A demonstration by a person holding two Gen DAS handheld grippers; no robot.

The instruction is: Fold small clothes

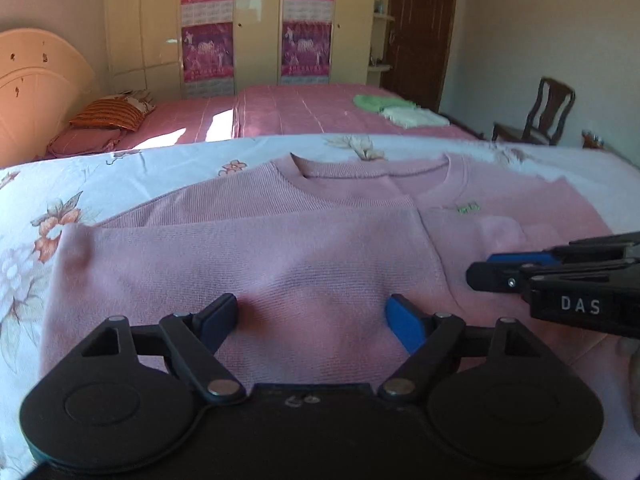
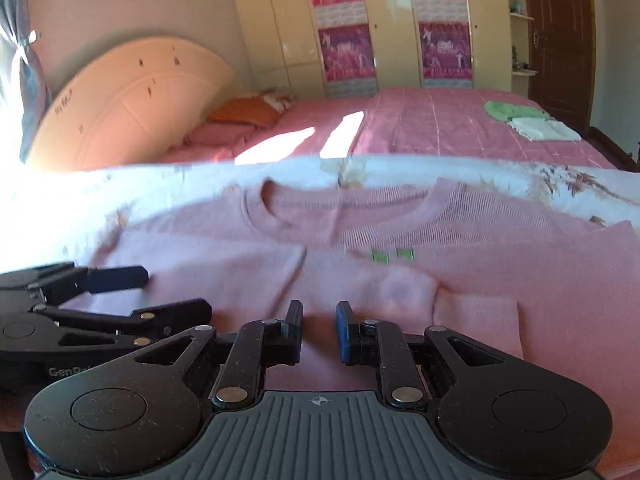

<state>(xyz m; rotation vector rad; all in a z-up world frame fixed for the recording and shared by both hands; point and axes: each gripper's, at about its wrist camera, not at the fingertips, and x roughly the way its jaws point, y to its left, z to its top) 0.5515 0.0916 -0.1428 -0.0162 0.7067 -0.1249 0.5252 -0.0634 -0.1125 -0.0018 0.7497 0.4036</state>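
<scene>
A pink knit sweater (image 1: 280,264) (image 2: 480,272) lies flat on a white floral sheet (image 1: 120,176), neckline away from me. One side is folded over its front, and a small green mark (image 1: 468,209) shows on the chest. My left gripper (image 1: 312,316) hovers low over the folded part with its jaws wide apart and only cloth below them. My right gripper (image 2: 320,332) is over the sweater's near middle; its fingers stand a narrow gap apart with nothing pinched. Each gripper shows in the other's view, the right gripper (image 1: 492,270) at the right and the left gripper (image 2: 176,291) at the left.
Beyond the sheet's far edge lies a bed with a pink cover (image 1: 304,116), holding folded green and white clothes (image 1: 400,110) and an orange pillow (image 1: 108,114). A cream headboard (image 1: 36,88), wardrobe (image 1: 256,20), dark door and wooden chair (image 1: 548,112) stand behind.
</scene>
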